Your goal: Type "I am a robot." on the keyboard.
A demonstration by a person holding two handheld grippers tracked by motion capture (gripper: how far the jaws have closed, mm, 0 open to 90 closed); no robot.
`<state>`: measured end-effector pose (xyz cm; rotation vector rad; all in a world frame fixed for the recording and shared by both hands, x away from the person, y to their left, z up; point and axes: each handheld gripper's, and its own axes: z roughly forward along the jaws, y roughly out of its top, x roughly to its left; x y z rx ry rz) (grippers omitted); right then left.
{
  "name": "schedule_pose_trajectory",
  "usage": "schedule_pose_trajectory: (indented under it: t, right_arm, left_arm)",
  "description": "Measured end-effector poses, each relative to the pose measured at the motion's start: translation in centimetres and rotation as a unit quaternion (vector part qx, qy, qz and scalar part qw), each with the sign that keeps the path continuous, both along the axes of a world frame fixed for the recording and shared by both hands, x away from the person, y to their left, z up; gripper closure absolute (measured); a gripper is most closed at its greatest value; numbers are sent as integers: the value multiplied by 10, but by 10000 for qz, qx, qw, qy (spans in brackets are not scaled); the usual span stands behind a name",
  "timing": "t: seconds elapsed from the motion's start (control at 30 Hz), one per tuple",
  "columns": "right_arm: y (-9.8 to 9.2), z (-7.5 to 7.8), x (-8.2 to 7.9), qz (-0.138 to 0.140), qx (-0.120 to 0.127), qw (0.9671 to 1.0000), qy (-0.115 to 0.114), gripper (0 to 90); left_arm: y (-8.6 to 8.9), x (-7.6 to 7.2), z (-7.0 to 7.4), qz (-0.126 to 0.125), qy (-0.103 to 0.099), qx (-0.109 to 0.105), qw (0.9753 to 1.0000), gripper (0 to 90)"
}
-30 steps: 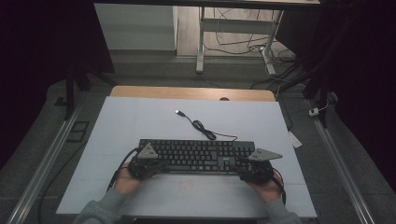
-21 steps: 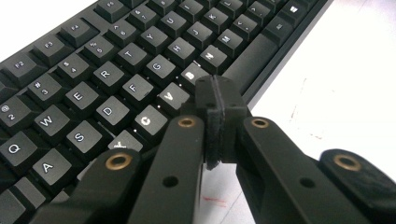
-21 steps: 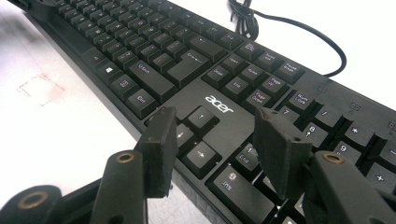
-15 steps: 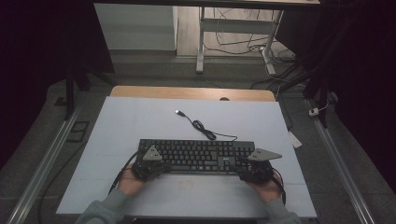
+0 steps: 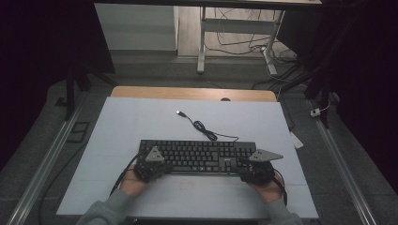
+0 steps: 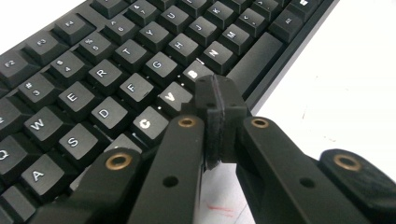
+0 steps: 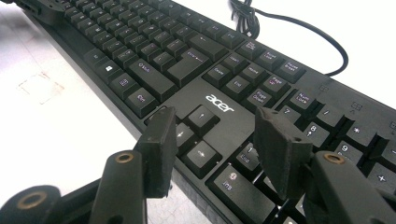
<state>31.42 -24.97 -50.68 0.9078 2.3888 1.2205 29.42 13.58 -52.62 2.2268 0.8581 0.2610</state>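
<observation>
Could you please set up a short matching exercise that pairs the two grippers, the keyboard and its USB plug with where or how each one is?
Things:
1. left gripper
2. right gripper
3. keyboard
4. USB plug

States:
A. lies loose on the white table top, beyond the keys
B. jaws closed, tip over the B and V keys
C. jaws apart, over the arrow keys
D. lies flat between the two grippers

Pairs: 1-B, 2-C, 3-D, 4-A
</observation>
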Motion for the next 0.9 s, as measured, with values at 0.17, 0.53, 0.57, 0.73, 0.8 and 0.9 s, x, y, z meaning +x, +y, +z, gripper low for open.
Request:
schedule_pose_trajectory:
  t: [0.17,0.53,0.57,0.73,0.8,0.9]
  right_arm:
    - [0,0,0,1,-2,10000,0,494]
    - [-1,1,0,-4,1,10000,0,492]
    - [-1,1,0,-12,3,10000,4,491]
    - [-3,1,0,-5,1,10000,10,489]
    - [-3,1,0,-6,6,10000,4,489]
    - [-3,1,0,-6,4,10000,2,487]
  left_arm:
    - [4,-1,5,73,-94,-101,9999,889]
    - [20,-3,17,377,-241,-525,9976,719]
    - [22,-3,18,467,-259,-556,9970,662]
    - [32,0,19,754,-188,-664,9948,500]
    - [34,1,20,810,-157,-656,9944,469]
    - [37,2,20,847,-126,-661,9941,442]
